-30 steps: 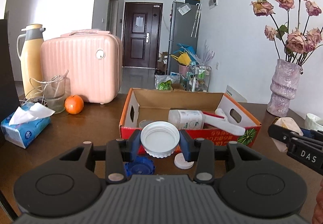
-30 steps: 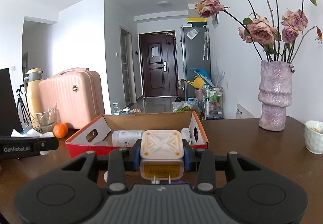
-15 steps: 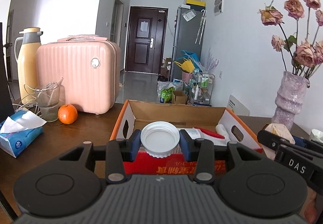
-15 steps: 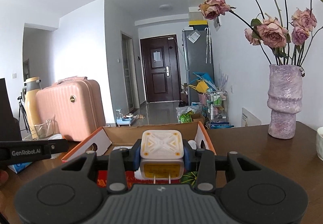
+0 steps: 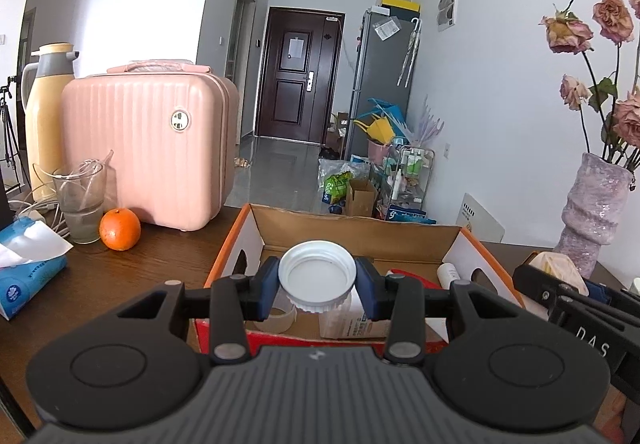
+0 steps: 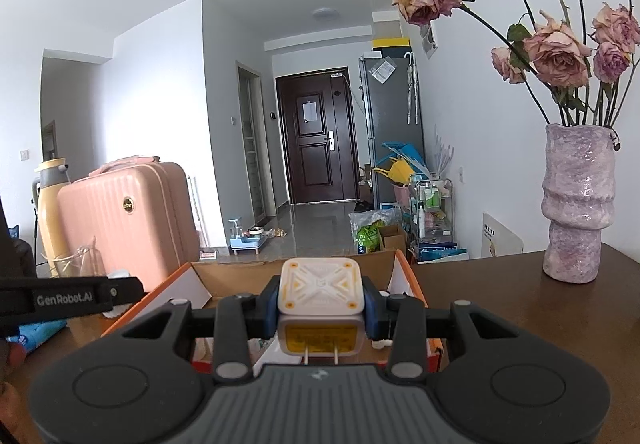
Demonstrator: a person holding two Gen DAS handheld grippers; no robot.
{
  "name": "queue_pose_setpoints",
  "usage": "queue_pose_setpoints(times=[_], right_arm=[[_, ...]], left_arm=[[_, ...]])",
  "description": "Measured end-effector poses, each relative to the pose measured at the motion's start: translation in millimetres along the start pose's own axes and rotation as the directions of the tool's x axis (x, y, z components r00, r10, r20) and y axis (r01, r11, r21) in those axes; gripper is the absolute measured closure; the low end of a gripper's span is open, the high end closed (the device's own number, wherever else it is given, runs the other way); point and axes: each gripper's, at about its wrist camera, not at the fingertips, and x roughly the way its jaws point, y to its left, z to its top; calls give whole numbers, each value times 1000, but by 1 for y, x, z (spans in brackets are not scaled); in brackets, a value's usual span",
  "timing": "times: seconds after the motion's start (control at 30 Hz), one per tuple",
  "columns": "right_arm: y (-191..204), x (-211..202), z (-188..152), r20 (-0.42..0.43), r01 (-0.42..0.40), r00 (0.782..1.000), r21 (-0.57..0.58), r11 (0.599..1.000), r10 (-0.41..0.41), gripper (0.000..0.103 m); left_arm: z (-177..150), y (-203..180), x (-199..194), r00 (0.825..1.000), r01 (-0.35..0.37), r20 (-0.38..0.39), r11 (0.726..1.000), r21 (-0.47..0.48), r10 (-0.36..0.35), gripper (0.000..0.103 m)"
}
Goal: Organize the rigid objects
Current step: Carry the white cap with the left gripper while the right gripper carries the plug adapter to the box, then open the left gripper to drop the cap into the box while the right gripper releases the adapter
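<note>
The dark wooden desk (image 5: 132, 276) carries everything. Along its far left edge stand a pink case (image 5: 148, 147) and a cream flask (image 5: 46, 115); a purple vase (image 6: 576, 203) of dried roses stands near the far right edge, with bare wood open between it and the box.

The cardboard box (image 5: 360, 232), open-topped with orange outer walls, sits mid-desk, its long axis running left to right across both views. Inside lie a roll of clear tape (image 5: 280, 318) and a plastic bottle (image 5: 352, 320) on its side.

A tissue pack (image 5: 28, 272) lies at the left edge, with a glass cup (image 5: 82, 199) and an orange (image 5: 120, 229) just in front of the case.

The left gripper (image 5: 317, 278) is clenched on a white lid (image 5: 317, 276), hollow side facing the camera, held above the box's near wall. The right gripper (image 6: 322, 302) grasps a white charger block (image 6: 322, 292) from both sides, its two prongs pointing back toward the camera, held over the box's near right corner.
</note>
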Motion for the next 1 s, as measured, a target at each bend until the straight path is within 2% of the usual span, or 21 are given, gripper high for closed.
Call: queue_pose_setpoints(times=[0.53,1.0], right_arm=[[-3,44,6,-5,6,1000,-12,1000,-6,65],[-5,82,9,-41,12,999,-45,999,-14,65]], left_arm=[[12,-3,39,1000,-15,-3,1000,5,15,62],[19,-1,73,999,-41,-14,999,27,42,62]])
